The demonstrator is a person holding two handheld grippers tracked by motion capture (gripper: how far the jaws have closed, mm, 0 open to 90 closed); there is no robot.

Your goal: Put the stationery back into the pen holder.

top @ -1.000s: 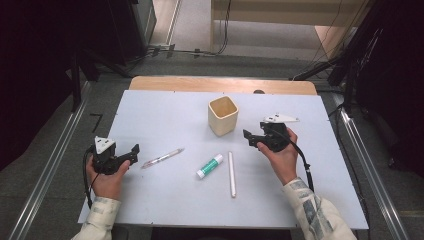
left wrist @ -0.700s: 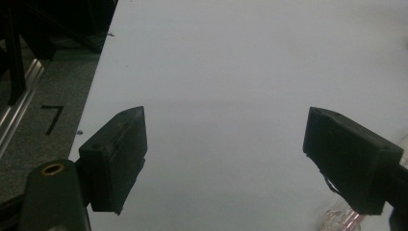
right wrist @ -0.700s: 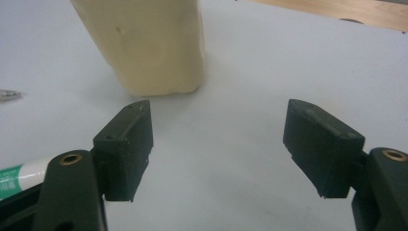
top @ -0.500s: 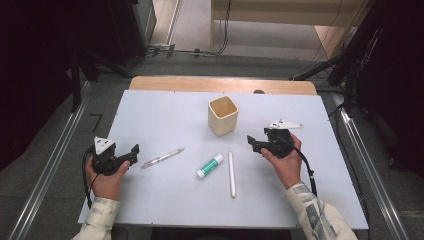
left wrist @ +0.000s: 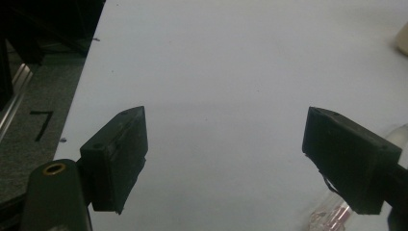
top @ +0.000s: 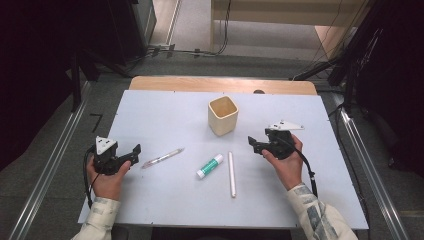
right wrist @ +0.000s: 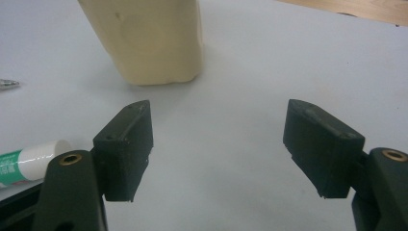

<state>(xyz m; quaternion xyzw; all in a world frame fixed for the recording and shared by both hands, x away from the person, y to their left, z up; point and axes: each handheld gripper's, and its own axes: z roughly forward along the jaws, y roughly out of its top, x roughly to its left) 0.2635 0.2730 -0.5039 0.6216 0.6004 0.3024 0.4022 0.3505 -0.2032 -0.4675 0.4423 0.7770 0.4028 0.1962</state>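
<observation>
Cup (top: 222, 115) stands mid-bench (top: 165, 115) in the high view, with pen (top: 162, 157), glue stick (top: 209, 166) and white rod (top: 232, 174) lying between left gripper (top: 134, 151) and right gripper (top: 253, 144). Left gripper view: fingers (left wrist: 120, 154) wide, empty, pen at lower right. Right gripper view: fingers (right wrist: 127, 144) wide, empty, just before the cup.

In the left gripper view, the clear pen (left wrist: 337, 214) is showing as a blur, running off the bottom edge behind one jaw, and the cup (left wrist: 403, 41) is being cut by the right edge. In the right gripper view, the glue stick (right wrist: 29, 161) is running off the left edge, its label lettering too blurred to read.
</observation>
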